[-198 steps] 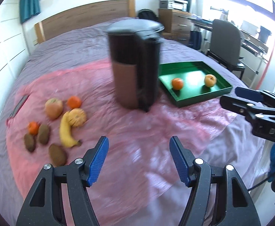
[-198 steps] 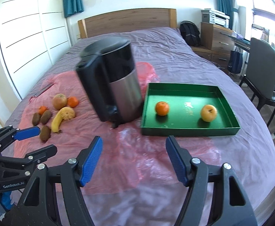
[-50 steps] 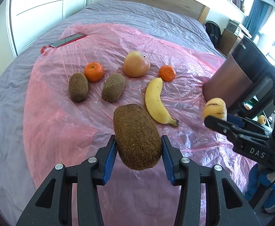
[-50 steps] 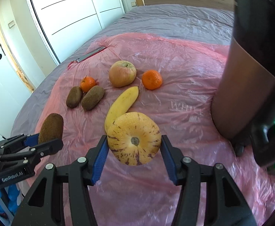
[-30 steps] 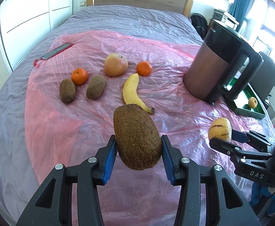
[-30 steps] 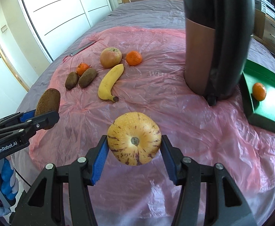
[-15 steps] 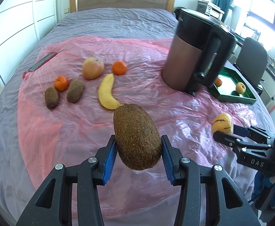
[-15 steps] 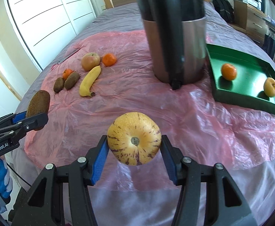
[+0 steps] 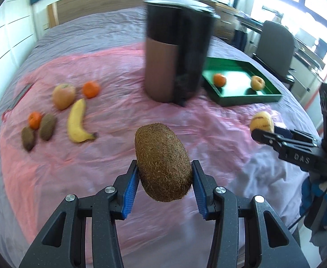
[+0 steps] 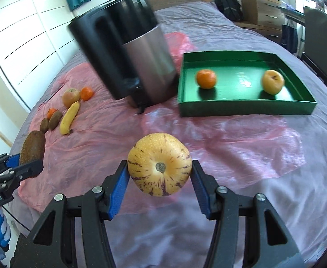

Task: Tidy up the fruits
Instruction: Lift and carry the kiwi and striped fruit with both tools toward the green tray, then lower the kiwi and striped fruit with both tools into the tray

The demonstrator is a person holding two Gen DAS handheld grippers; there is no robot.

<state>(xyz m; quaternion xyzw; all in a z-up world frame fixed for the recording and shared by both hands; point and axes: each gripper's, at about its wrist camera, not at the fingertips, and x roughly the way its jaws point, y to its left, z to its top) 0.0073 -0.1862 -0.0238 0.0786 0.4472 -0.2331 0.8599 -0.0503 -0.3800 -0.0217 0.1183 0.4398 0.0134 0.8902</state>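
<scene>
My left gripper (image 9: 164, 185) is shut on a large brown kiwi (image 9: 162, 162) and holds it above the pink sheet. My right gripper (image 10: 160, 178) is shut on a yellow melon with purple streaks (image 10: 159, 167), held above the bed in front of the green tray (image 10: 246, 109). The tray holds an orange (image 10: 206, 78) and a yellow apple (image 10: 272, 81). On the sheet at the left lie a banana (image 9: 77, 121), an apple (image 9: 63, 92), two oranges (image 9: 91, 89) and two kiwis (image 9: 47, 123).
A tall black and metal kettle (image 9: 174, 58) stands on the bed between the loose fruit and the tray (image 9: 241, 89). A pink plastic sheet (image 9: 109, 134) covers the purple bed. A chair (image 9: 275, 44) and a desk stand to the right of the bed.
Both grippers have swung right with their fruit held. The kettle and the green tray now sit nearer the middle of both views, and the loose fruit has slid to the left.
</scene>
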